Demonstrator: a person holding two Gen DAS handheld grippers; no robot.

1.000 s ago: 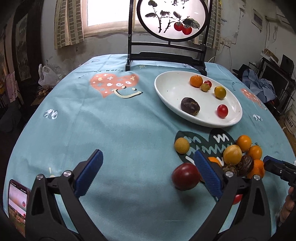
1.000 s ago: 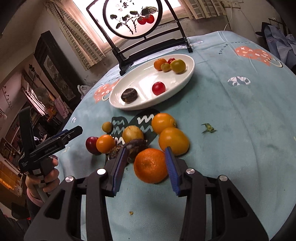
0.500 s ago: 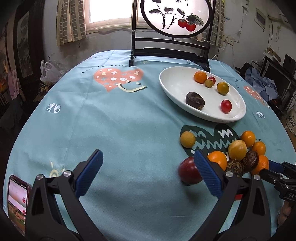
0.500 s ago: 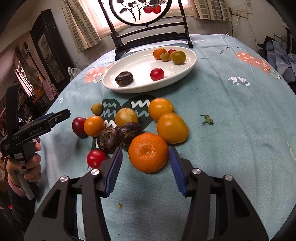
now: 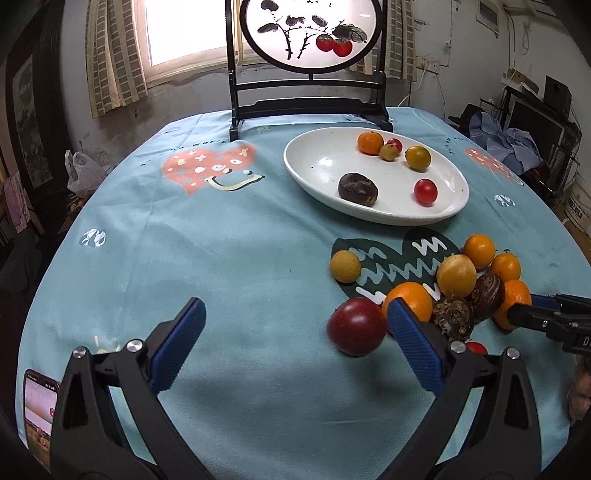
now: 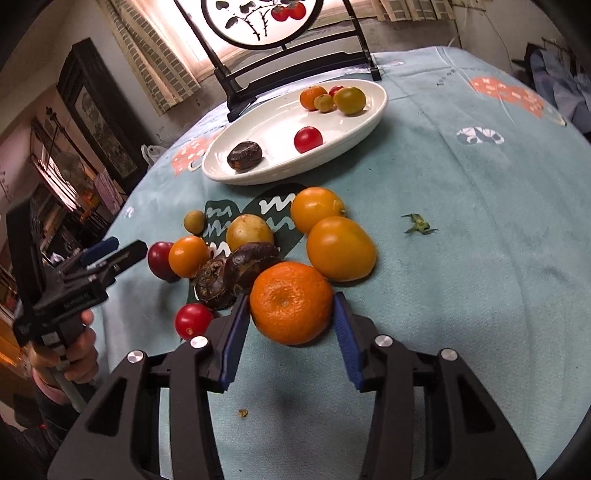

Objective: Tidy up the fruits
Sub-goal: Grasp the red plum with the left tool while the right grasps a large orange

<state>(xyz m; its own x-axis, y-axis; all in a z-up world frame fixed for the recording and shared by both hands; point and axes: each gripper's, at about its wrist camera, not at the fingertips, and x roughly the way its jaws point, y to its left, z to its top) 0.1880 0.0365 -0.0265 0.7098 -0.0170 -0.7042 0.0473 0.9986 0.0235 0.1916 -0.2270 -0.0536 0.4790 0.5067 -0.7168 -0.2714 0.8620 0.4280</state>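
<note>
A white oval plate [image 5: 325,162] [image 6: 266,122] holds an orange, a dark wrinkled fruit, two red cherry tomatoes and two small yellowish fruits. A pile of loose fruit lies on the blue tablecloth in front of it. My left gripper [image 5: 295,328] is open, low over the cloth, its right finger beside a dark red plum [image 5: 356,326]. My right gripper [image 6: 290,325] is open with a mandarin [image 6: 291,302] between its blue pads; contact is unclear. The left gripper also shows in the right wrist view [image 6: 110,251].
A black-framed round painted screen [image 5: 310,33] stands behind the plate. A phone [image 5: 38,410] lies at the near left table edge. A green stem scrap [image 6: 417,223] lies right of the pile. Clothes and furniture stand beyond the right edge.
My left gripper has moved forward toward the plum and the pile. My right gripper has advanced so the mandarin sits deeper between its pads. No fruit has moved.
</note>
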